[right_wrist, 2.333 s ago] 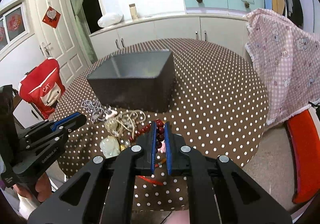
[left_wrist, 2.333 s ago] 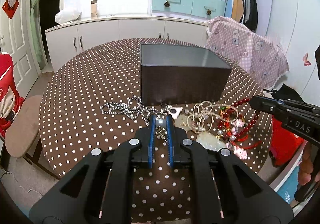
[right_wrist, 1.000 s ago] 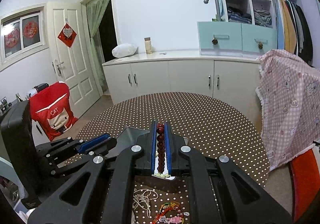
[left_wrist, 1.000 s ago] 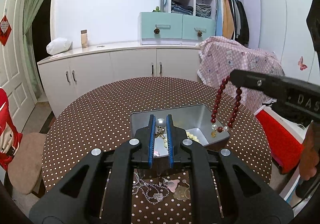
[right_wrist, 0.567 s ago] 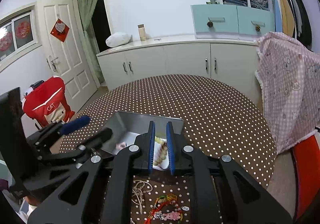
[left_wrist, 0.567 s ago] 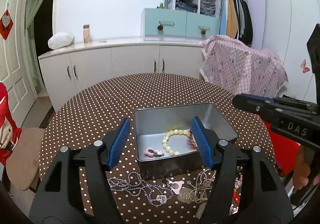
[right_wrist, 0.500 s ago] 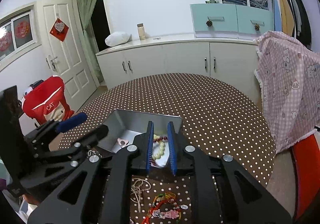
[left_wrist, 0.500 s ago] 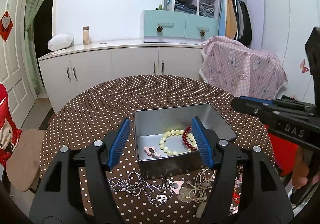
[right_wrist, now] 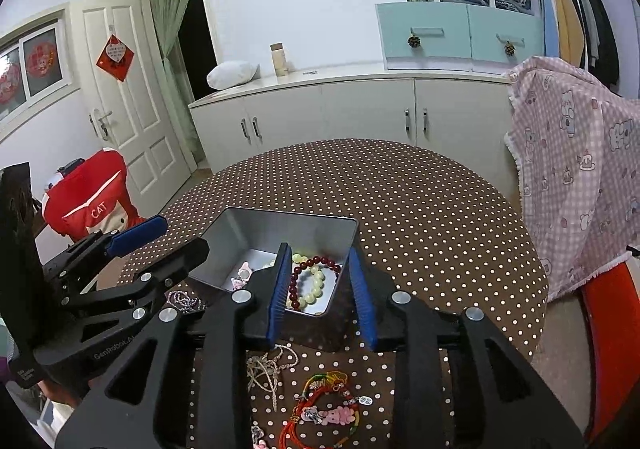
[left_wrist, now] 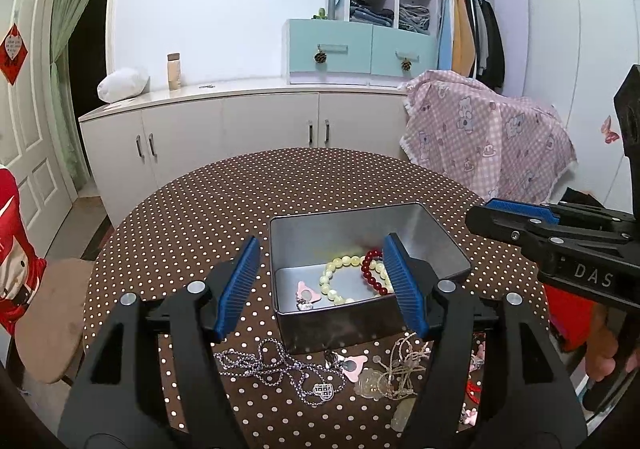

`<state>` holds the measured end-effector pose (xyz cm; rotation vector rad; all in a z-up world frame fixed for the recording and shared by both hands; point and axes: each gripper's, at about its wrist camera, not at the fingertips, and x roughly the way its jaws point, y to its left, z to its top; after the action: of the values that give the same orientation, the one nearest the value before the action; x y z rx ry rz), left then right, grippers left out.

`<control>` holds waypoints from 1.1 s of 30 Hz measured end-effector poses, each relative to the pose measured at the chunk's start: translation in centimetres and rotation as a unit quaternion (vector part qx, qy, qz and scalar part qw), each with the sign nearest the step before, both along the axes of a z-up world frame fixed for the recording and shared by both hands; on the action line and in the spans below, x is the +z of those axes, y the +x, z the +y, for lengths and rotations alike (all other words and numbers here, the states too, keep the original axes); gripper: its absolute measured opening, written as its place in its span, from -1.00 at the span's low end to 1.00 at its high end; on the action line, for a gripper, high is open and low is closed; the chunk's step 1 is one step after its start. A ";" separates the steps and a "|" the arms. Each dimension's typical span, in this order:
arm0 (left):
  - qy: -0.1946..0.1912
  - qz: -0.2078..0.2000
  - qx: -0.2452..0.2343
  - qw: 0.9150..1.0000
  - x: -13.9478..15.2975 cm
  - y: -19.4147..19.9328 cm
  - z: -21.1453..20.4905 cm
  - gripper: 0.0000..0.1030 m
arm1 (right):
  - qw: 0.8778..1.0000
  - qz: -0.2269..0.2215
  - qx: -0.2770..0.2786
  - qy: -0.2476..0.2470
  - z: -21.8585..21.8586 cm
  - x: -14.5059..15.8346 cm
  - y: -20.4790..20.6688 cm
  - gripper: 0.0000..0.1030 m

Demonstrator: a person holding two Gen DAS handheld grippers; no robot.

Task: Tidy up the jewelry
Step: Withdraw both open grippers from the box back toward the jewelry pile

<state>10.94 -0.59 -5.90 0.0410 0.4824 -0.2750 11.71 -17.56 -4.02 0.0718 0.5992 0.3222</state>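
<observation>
A grey metal box (left_wrist: pixel 448 249) stands on the polka-dot table (left_wrist: pixel 224 209). Inside lie a dark red bead bracelet (left_wrist: pixel 370 275), a pale yellow bead bracelet (left_wrist: pixel 340 281) and a small pink charm (left_wrist: pixel 306 293). My left gripper (left_wrist: pixel 320 285) is open and empty above the box's near side. My right gripper (right_wrist: pixel 320 295) is open and empty over the box (right_wrist: pixel 256 229), with the red bracelet (right_wrist: pixel 300 277) below it. A silver chain (left_wrist: pixel 276 365), a cord necklace (left_wrist: pixel 400 365) and a red and green string bracelet (right_wrist: pixel 320 405) lie in front of the box.
White cabinets (left_wrist: pixel 240 129) stand behind the table. A chair with a pink checked cover (left_wrist: pixel 488 137) is at the right, a stool (left_wrist: pixel 52 313) and a red chair cover (right_wrist: pixel 88 201) at the left. The table edge is close on my side.
Both grippers rose from the table to above the box. The left one let go of its small piece, the right one dropped the red bracelet in, and both opened.
</observation>
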 end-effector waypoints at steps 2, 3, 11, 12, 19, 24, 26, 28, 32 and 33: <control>-0.001 0.001 0.000 1.000 0.0 -0.1 0.0 0.23 | 1.000 0.001 -0.001 -0.001 -0.2 -0.1 -0.1 -0.33; 0.000 0.002 0.000 1.000 -0.1 -0.2 0.1 0.23 | 1.000 0.002 -0.003 -0.002 -0.3 -0.2 -0.1 -0.31; 0.000 0.022 0.000 1.000 -0.6 -0.7 0.2 0.23 | 1.000 0.011 -0.012 -0.007 -1.1 -0.8 -0.9 -0.13; -0.002 0.028 -0.001 1.000 -0.8 -0.8 0.2 0.23 | 1.000 0.012 -0.014 -0.006 -1.2 -0.8 -0.9 -0.13; -0.009 0.048 -0.001 0.999 -1.7 -1.9 0.0 0.24 | 0.999 0.028 -0.026 -0.011 -2.3 -1.9 -2.0 -0.01; -0.009 0.062 -0.007 0.998 -2.4 -3.1 -0.4 0.25 | 0.998 0.042 -0.034 -0.011 -2.8 -2.9 -2.9 0.03; -0.007 0.067 -0.010 0.998 -2.7 -3.7 -0.5 0.25 | 0.998 0.050 -0.035 -0.011 -3.1 -3.5 -3.2 0.05; -0.010 0.075 -0.013 0.997 -3.2 -4.2 -0.6 0.25 | 0.998 0.058 -0.038 -0.011 -3.2 -4.0 -3.4 0.05; -0.014 0.095 -0.022 0.995 -4.1 -4.8 -0.7 0.25 | 0.996 0.076 -0.046 -0.008 -3.7 -5.1 -3.5 0.05; -0.015 0.101 -0.026 0.994 -4.4 -5.0 -0.8 0.25 | 0.996 0.078 -0.048 -0.007 -3.7 -5.3 -3.5 0.05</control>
<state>5.95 -1.36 -10.29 -0.0028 0.6792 -0.3388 8.18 -21.30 -9.28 0.1120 0.7506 0.2200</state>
